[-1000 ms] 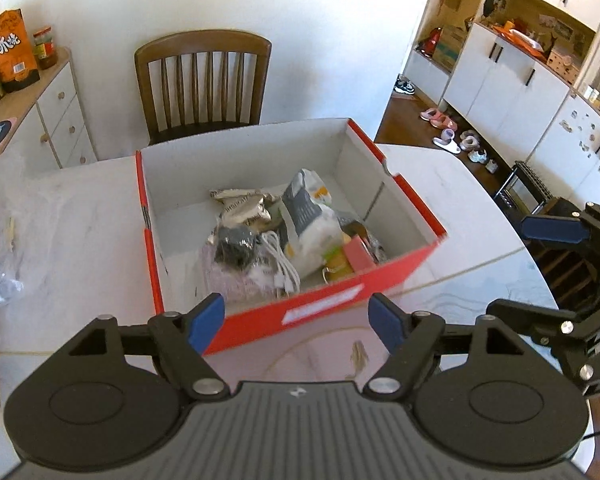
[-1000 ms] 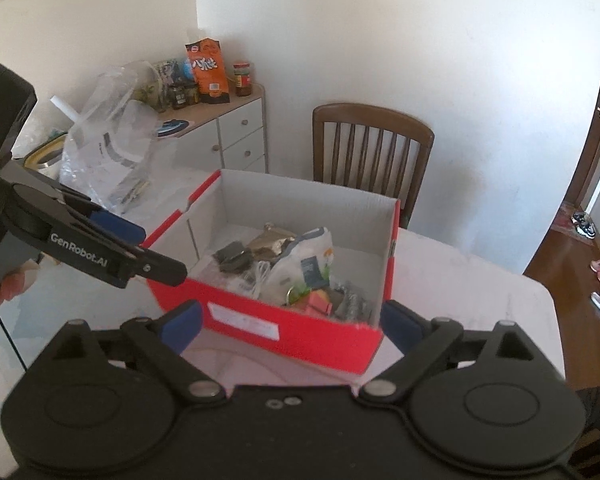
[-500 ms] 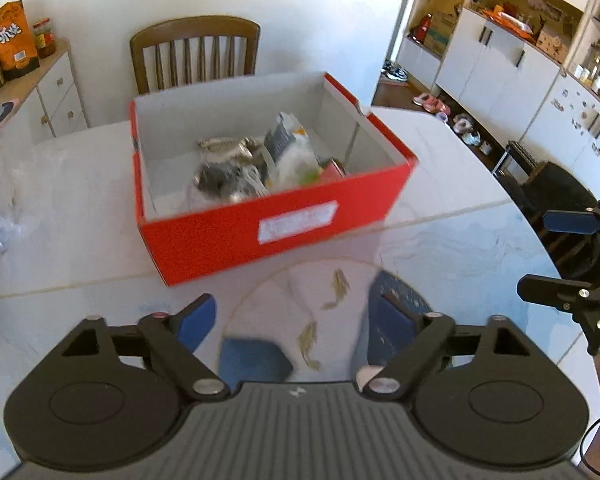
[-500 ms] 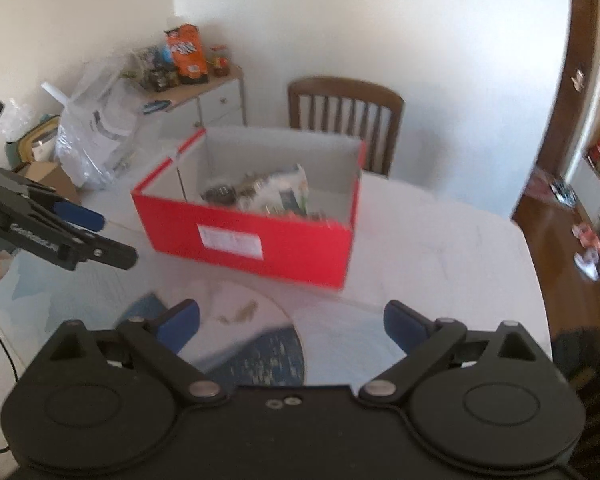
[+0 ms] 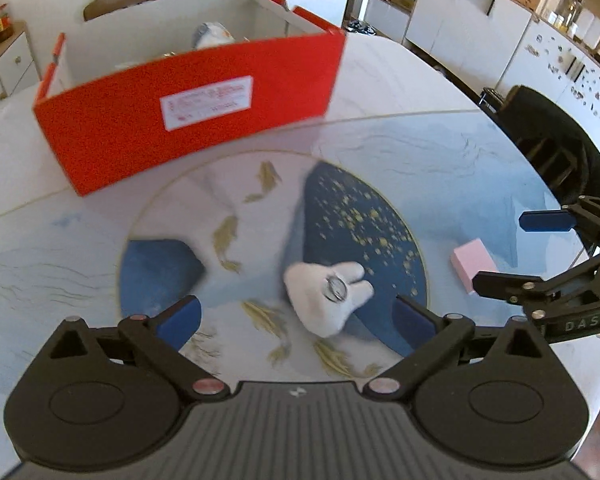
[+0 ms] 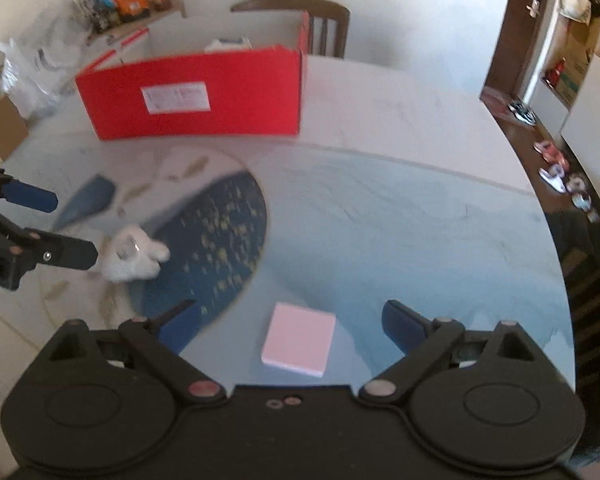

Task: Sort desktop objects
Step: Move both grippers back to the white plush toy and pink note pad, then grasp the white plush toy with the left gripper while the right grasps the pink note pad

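Left wrist view is showing the left tongs [image 5: 296, 316] spread wide and gripping nothing, having pulled back from the box [image 5: 192, 108] to hang over a white toy [image 5: 324, 292] on the surface [image 5: 440, 168]. Right tongs [image 6: 292, 322], likewise spread and unladen, are now framing a pink pad [image 6: 299, 339] near the surface's edge. Bare surface is lying between box and both items.
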A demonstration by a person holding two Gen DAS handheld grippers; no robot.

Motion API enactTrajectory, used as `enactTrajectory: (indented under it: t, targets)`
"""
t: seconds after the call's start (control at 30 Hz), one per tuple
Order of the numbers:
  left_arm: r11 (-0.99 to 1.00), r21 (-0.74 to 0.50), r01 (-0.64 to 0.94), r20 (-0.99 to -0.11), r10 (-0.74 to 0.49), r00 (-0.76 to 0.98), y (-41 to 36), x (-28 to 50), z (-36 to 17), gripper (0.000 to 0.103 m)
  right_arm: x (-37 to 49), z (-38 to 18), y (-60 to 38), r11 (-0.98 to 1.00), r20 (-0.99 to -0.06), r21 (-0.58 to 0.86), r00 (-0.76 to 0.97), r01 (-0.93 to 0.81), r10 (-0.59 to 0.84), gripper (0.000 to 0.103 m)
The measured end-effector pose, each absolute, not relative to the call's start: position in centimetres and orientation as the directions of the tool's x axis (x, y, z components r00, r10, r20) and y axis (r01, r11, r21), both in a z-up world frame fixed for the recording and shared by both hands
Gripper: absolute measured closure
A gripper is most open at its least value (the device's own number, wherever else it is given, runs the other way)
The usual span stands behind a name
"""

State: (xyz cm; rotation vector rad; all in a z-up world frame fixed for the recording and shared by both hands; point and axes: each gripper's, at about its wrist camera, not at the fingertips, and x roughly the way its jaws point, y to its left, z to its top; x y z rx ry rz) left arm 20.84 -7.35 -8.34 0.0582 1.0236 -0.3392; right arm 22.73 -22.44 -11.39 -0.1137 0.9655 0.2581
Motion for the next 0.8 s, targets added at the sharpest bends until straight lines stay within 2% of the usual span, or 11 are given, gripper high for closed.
enactTrajectory:
  t: [0.2,0.53,0.63,0.7,0.8]
  targets:
    - [0.939,-0.077,0.335,-0.842,-0.242,0.483,-9.1,20.7,-9.9,0.001,22.5,-12.9,-22.2,0.968,-0.841,0.016,0.52,-0.249,0.148,0.015]
    - [0.93,-0.02,0.368,-0.831,-0.22,0.511,-10.3,20.9,-11.0,0.002,22.8,-13.8,-22.1,0.973,-0.857,0.028,0.496,-0.228,0.141,0.033]
    - [0.933,-0.022,0.358,-0.833,-0.215,0.51,-10.3,21.4,-11.3,0.013,22.8,-13.9,-21.9,0.973,-0.855,0.017,0.501,-0.232,0.134,0.034]
    - [0.935,-0.031,0.353,-0.839,-0.216,0.5,-10.2,21.7,-11.5,0.026,22.9,-13.8,-21.9,0.973,-0.854,0.018,0.503,-0.229,0.134,0.036]
    - [0.931,-0.028,0.364,-0.839,-0.219,0.499,-10.4,21.7,-11.7,0.034,22.9,-13.8,-21.7,0.972,-0.853,0.013,0.505,-0.235,0.133,0.041]
